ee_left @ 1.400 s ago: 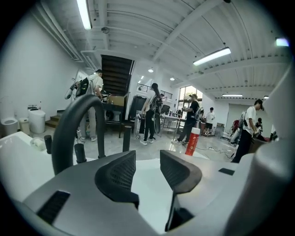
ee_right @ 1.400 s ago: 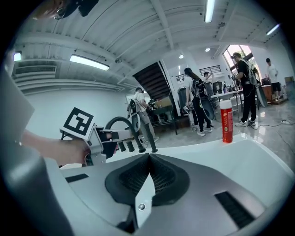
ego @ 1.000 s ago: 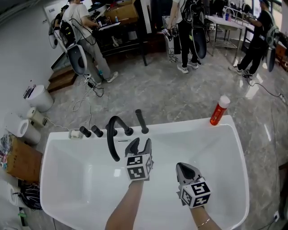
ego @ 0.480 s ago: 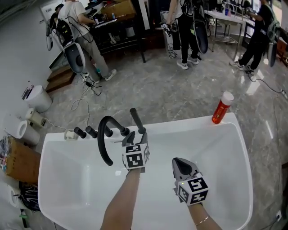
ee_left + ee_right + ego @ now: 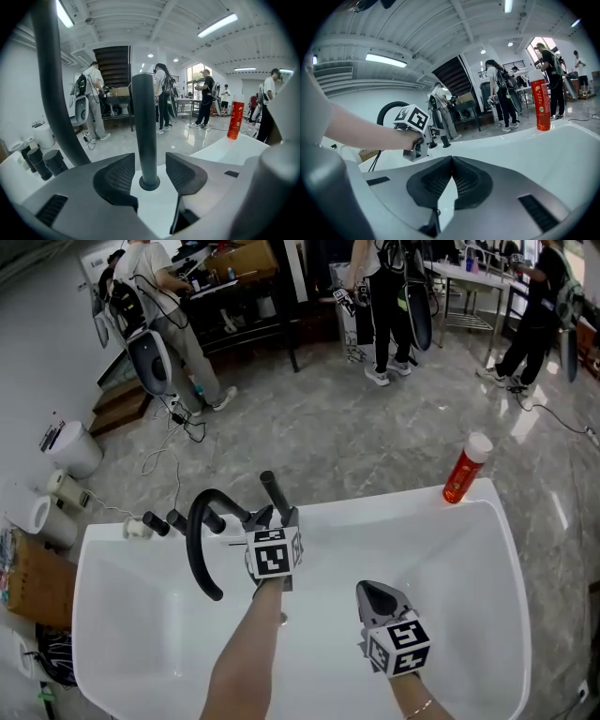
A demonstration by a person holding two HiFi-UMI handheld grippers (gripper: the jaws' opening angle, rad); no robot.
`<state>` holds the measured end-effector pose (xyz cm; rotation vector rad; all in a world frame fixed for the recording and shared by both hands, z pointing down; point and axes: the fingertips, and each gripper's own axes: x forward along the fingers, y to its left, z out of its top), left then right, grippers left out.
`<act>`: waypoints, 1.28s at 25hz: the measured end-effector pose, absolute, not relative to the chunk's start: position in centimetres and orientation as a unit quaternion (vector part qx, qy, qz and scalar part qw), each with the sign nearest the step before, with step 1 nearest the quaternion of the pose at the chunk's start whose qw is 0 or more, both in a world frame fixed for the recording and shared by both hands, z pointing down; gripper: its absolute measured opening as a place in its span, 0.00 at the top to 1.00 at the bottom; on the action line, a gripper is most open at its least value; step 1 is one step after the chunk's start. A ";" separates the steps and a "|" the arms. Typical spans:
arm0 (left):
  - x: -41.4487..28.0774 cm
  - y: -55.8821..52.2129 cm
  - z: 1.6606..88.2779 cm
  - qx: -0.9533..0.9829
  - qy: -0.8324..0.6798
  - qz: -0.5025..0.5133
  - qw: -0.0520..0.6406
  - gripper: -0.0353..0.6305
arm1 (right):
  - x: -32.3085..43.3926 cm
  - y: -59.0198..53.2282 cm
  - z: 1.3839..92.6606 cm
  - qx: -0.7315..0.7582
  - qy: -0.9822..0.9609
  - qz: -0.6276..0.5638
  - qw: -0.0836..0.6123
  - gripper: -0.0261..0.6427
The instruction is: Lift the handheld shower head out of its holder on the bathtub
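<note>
A red bottle (image 5: 461,473) with a white cap is seen standing upright at the far right. A curved black spout (image 5: 192,554) is arched at the left, with short black knobs (image 5: 176,519) just beside it. Paper rolls (image 5: 36,510) and a cardboard box (image 5: 30,579) are set on the grey floor (image 5: 337,446) at the left edge, and loose cables (image 5: 173,442) are strewn farther back. Several people (image 5: 382,296) are seen standing in the background, near a dark table (image 5: 246,298)
</note>
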<state>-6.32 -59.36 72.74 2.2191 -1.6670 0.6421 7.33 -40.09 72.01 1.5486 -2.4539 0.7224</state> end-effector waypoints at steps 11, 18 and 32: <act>-6.4 -60.9 73.8 0.764 -0.582 0.222 0.168 0.74 | 7.0 -39.4 73.9 0.514 -0.814 0.258 0.084 0.95; -6.0 -59.5 71.9 0.774 -0.579 0.225 0.122 0.74 | 7.2 -39.2 72.6 0.518 -0.813 0.254 0.082 0.95; -4.8 -53.8 57.2 0.796 -0.569 0.204 0.011 0.74 | 7.7 -39.0 61.7 0.531 -0.815 0.226 0.055 0.95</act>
